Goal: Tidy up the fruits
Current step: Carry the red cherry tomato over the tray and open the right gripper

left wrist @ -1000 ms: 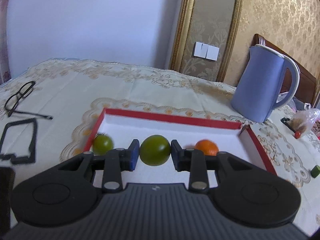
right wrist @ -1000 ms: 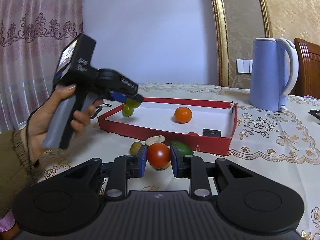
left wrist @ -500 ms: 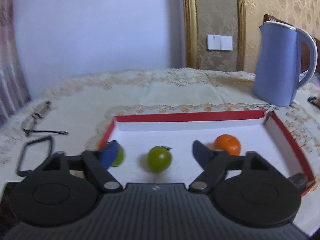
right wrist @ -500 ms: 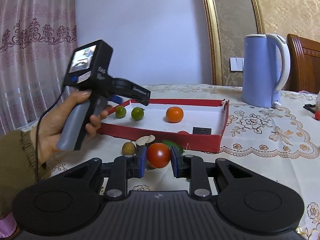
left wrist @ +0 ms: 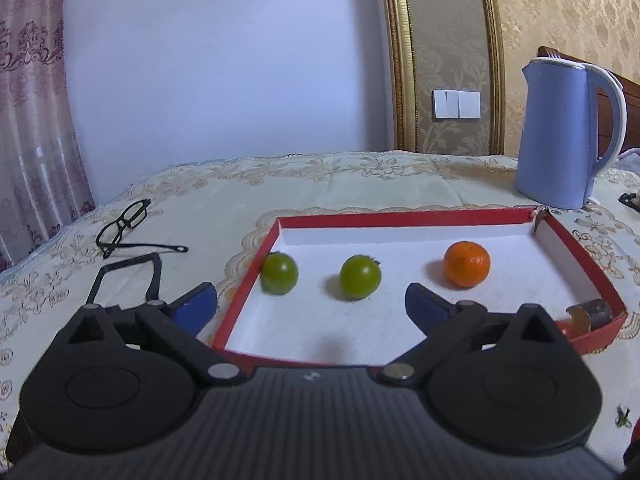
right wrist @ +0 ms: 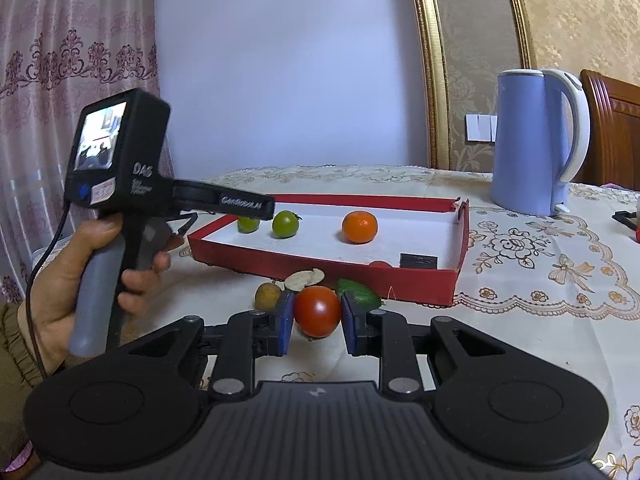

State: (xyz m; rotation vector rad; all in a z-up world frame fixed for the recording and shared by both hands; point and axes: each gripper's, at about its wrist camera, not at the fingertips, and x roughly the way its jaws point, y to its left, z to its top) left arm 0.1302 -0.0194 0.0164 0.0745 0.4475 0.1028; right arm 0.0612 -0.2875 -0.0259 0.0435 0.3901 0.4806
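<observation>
Red tomato clamped between right gripper jaws (round, axis unclear)

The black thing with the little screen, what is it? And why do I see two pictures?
It is a hand-held grabber with two fingers; a person squeezes its handle. There are two, each with a camera looking along its fingers, so you get two pictures.

The right grabber's picture shows the person's left hand holding the left grabber, whose fingers are spread wide open and empty. The right grabber pinches a round red tomato between blue pads.

On the cream lace tablecloth lies a shallow red cardboard tray with two small green fruits and an orange mandarin inside. Behind it stands a blue electric kettle; black glasses lie beside the tray.
</observation>
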